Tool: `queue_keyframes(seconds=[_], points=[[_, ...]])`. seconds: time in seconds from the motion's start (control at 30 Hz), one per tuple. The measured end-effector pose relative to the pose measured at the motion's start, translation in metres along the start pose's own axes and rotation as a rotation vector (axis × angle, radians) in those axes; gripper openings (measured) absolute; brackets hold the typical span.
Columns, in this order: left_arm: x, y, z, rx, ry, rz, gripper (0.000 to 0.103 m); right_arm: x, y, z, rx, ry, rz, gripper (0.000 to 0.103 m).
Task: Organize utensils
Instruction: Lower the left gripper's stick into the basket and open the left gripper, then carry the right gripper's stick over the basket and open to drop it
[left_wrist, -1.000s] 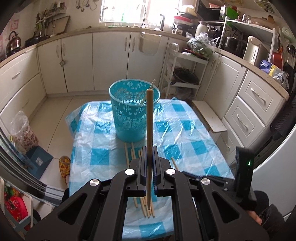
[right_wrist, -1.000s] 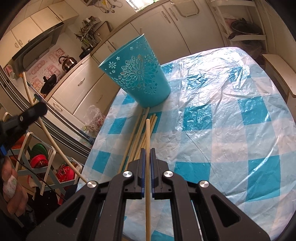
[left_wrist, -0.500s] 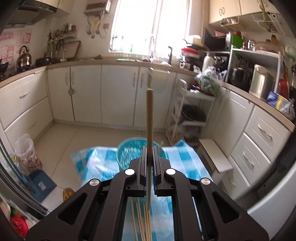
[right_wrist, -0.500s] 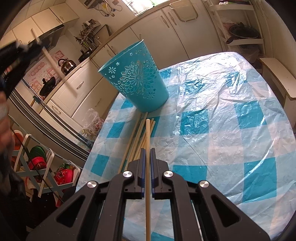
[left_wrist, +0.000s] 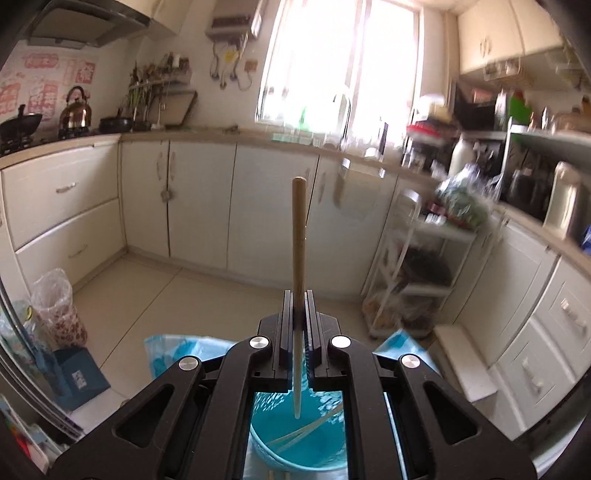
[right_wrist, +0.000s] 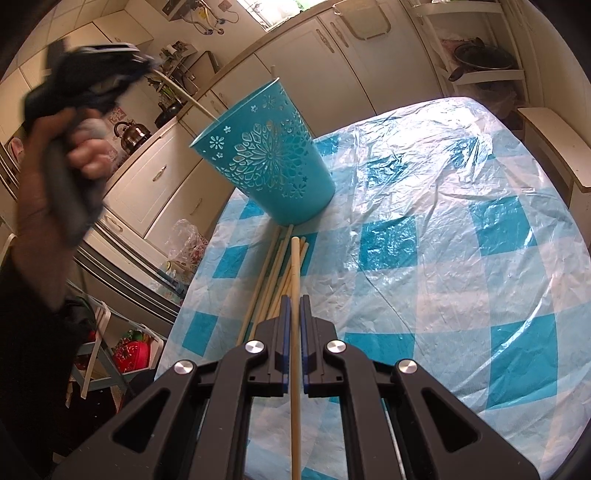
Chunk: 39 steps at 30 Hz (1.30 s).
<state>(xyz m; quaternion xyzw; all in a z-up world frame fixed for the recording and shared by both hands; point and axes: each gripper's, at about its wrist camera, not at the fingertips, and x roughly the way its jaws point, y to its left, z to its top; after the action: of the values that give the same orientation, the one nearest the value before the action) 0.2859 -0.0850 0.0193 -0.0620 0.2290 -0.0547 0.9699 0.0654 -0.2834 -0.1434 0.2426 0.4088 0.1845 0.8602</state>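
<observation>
A turquoise cut-out basket (right_wrist: 267, 155) stands on the blue-checked tablecloth (right_wrist: 443, 258). My left gripper (left_wrist: 298, 295) is shut on a wooden chopstick (left_wrist: 298, 236) and holds it above the basket (left_wrist: 295, 443); the stick's lower tip points into the basket's mouth, where other chopsticks (left_wrist: 306, 430) lie. In the right wrist view the left gripper (right_wrist: 92, 70) is high at the left, its chopstick (right_wrist: 184, 94) slanting to the basket rim. My right gripper (right_wrist: 293, 299) is shut on another chopstick (right_wrist: 294, 280) above a bundle of chopsticks (right_wrist: 273, 280) on the cloth.
White kitchen cabinets (left_wrist: 199, 203) and a wire rack (left_wrist: 413, 277) stand beyond the table. A small bench (right_wrist: 554, 144) sits by the table's right side. A plastic bag (left_wrist: 55, 306) and a blue box (left_wrist: 79, 376) lie on the floor at left.
My left gripper has risen and moved forward over the basket, tilting its chopstick down into the opening. My right gripper has stayed almost still with its chopstick.
</observation>
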Motion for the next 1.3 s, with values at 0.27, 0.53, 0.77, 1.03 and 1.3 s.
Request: queue_keyframes(seconds=[0.27, 0.53, 0.77, 1.03, 1.3], points=[[0.045, 0.011, -0.044, 0.008, 0.182, 0.064, 0.007, 0.001, -0.002, 0.004, 0.007, -0.017, -0.008, 0.006], [0.003, 0.028, -0.071, 0.012, 0.2, 0.051, 0.044, -0.009, 0.004, 0.007, -0.024, -0.1, -0.036, 0.006], [-0.068, 0.049, -0.118, -0.007, 0.213, 0.027, 0.063, -0.031, 0.028, 0.026, -0.069, -0.236, -0.031, 0.006], [-0.116, 0.068, -0.166, -0.029, 0.262, 0.0, 0.067, -0.043, 0.09, 0.117, -0.14, -0.482, 0.044, 0.006], [-0.136, 0.083, -0.169, -0.078, 0.248, -0.014, 0.069, 0.006, 0.126, 0.194, -0.18, -0.633, -0.05, 0.006]])
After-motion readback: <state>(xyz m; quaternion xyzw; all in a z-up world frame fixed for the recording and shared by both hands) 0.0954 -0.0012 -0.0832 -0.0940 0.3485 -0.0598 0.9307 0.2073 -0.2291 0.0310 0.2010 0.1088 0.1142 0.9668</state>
